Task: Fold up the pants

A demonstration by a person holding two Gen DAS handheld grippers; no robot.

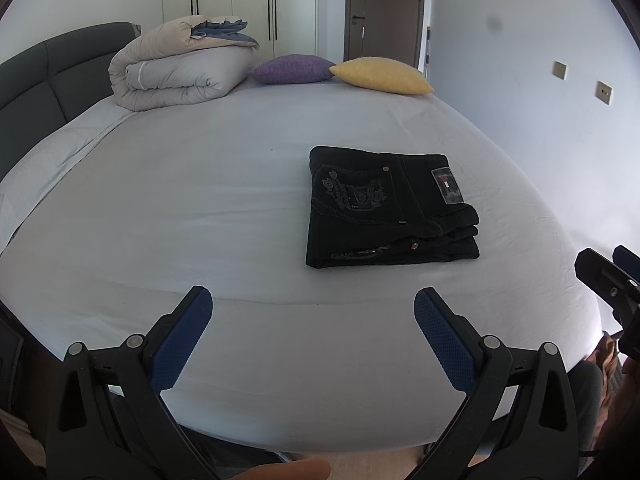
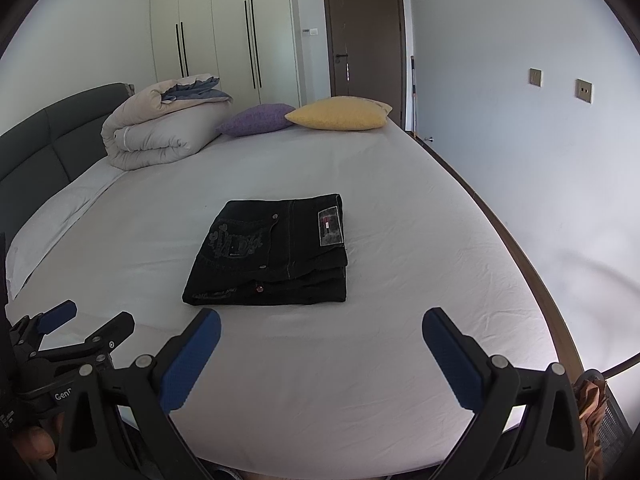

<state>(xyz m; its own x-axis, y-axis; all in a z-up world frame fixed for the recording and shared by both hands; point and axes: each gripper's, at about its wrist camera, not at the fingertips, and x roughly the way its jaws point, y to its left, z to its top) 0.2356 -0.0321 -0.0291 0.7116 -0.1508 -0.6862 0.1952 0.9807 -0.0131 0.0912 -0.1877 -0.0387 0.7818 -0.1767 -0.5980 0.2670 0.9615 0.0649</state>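
Observation:
Black jeans lie folded into a compact stack on the white bed sheet, back pocket embroidery and a waist label facing up. They also show in the right wrist view. My left gripper is open and empty, held above the bed's near edge, short and left of the jeans. My right gripper is open and empty, just short of the jeans' near edge. The right gripper shows at the right edge of the left wrist view, and the left gripper shows at the lower left of the right wrist view.
A rolled beige duvet sits at the far left by the dark headboard. A purple cushion and a yellow cushion lie at the far edge. A wall runs along the bed's right side.

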